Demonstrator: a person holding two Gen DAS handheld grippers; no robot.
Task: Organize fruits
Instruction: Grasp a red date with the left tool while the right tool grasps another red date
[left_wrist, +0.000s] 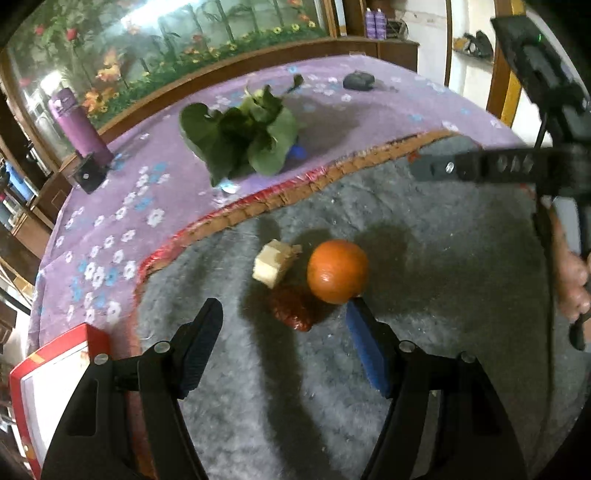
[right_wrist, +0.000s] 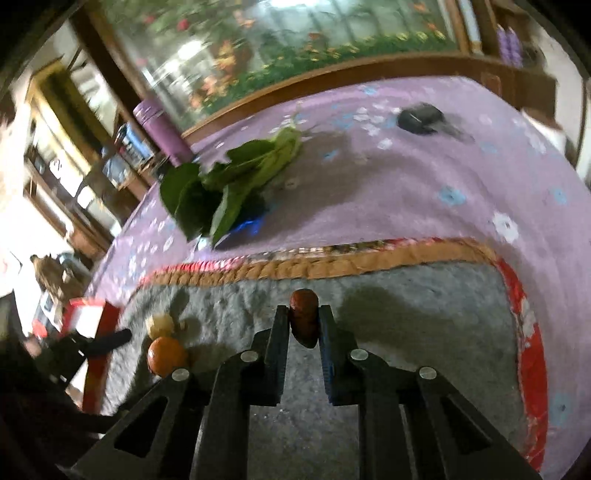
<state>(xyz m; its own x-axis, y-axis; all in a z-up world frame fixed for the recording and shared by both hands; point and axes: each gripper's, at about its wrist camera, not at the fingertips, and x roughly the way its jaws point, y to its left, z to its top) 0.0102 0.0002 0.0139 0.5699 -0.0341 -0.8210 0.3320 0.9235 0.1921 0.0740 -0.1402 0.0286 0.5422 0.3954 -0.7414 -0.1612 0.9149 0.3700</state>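
Note:
An orange lies on the grey fluffy mat, with a pale cut fruit chunk to its left and a dark red date-like fruit just in front. My left gripper is open above the mat, its fingers either side of the red fruit. My right gripper is shut on another dark red fruit and holds it above the mat. The orange and the pale chunk show at the lower left of the right wrist view.
A bunch of green leaves lies on the purple flowered cloth behind the mat. A purple bottle stands at the far left, a dark object at the back. A red and white box sits at the near left.

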